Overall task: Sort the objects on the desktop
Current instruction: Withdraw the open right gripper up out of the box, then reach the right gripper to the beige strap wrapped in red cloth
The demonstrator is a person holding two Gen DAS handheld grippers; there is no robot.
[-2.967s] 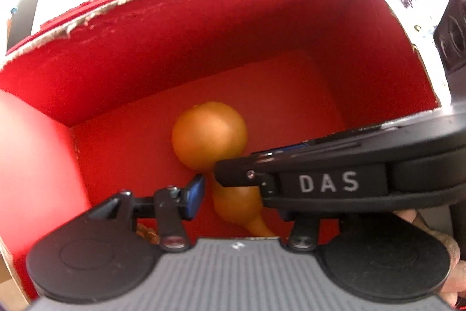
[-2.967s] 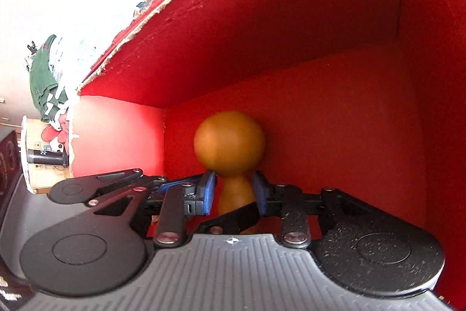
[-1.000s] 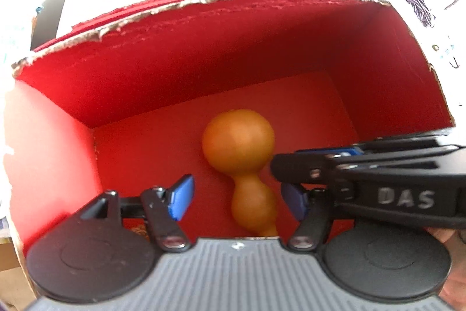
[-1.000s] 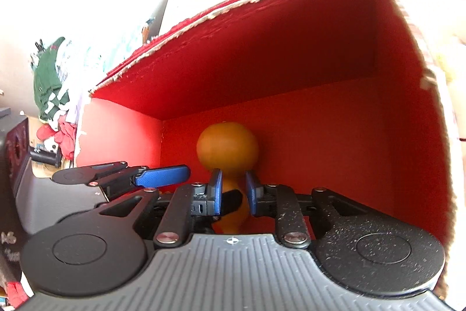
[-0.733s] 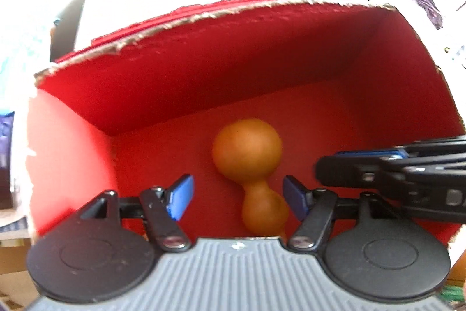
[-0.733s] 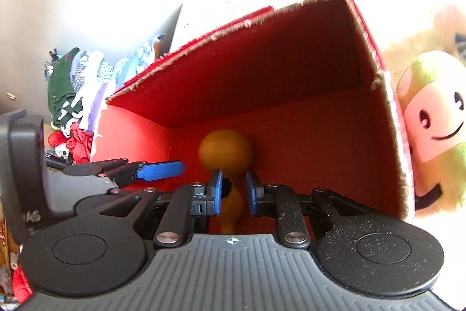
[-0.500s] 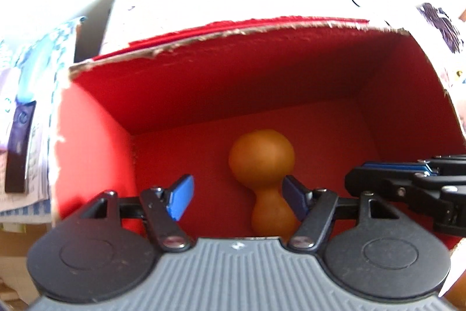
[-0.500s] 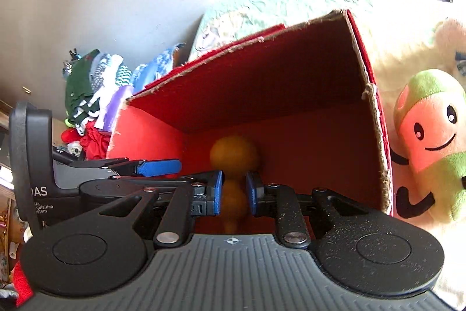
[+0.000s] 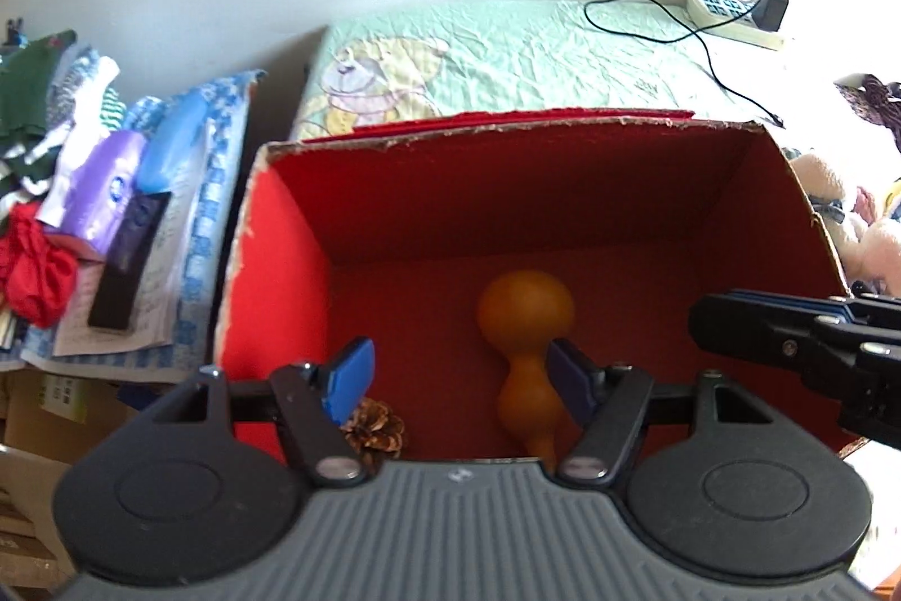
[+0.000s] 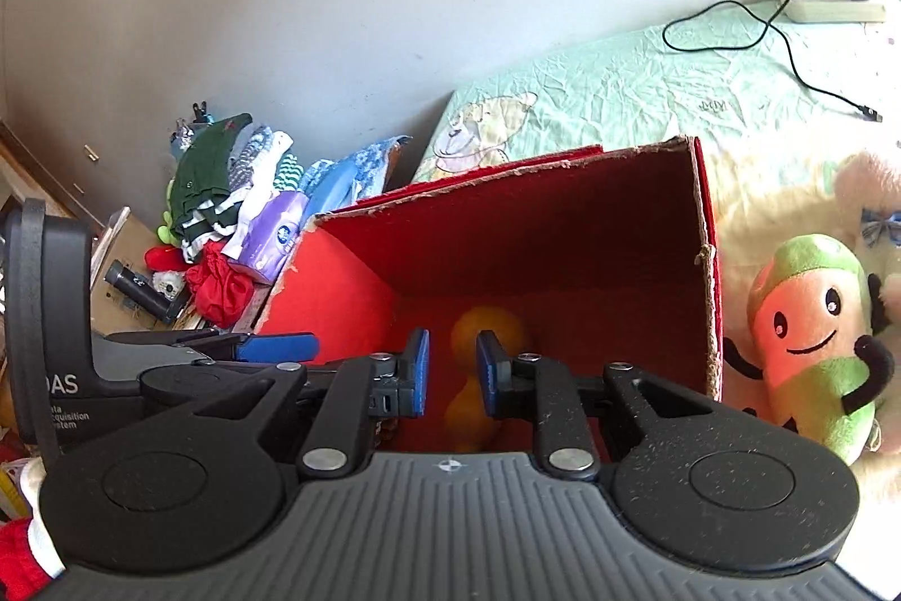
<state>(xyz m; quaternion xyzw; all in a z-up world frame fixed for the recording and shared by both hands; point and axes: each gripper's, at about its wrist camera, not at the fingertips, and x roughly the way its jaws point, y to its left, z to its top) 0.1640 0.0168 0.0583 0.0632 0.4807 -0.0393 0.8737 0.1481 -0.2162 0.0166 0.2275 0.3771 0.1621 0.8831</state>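
Observation:
An orange-brown gourd (image 9: pixel 523 319) lies on the floor of the red cardboard box (image 9: pixel 270 274), round end toward the far wall. A pine cone (image 9: pixel 376 431) rests in the box's near left corner. My left gripper (image 9: pixel 460 375) hovers above the near edge, open wide and empty. The right gripper (image 9: pixel 811 347) shows at the right rim. In the right wrist view, my right gripper (image 10: pixel 453 373) is raised over the box (image 10: pixel 563 235), pads a narrow gap apart with nothing between them. The gourd (image 10: pixel 484 330) shows below through that gap.
The box sits on a pale green sheet (image 9: pixel 535 54). A green-and-pink plush toy (image 10: pixel 811 347) lies right of it. A power strip (image 9: pixel 732 9) with a black cable lies at the back. Clothes, a purple tissue pack (image 10: pixel 270 240) and papers are piled left.
Both grippers have pulled back and up out of the box, so its rim and the surroundings now show. The right pads no longer flank the gourd's neck. The gourd stays on the box floor.

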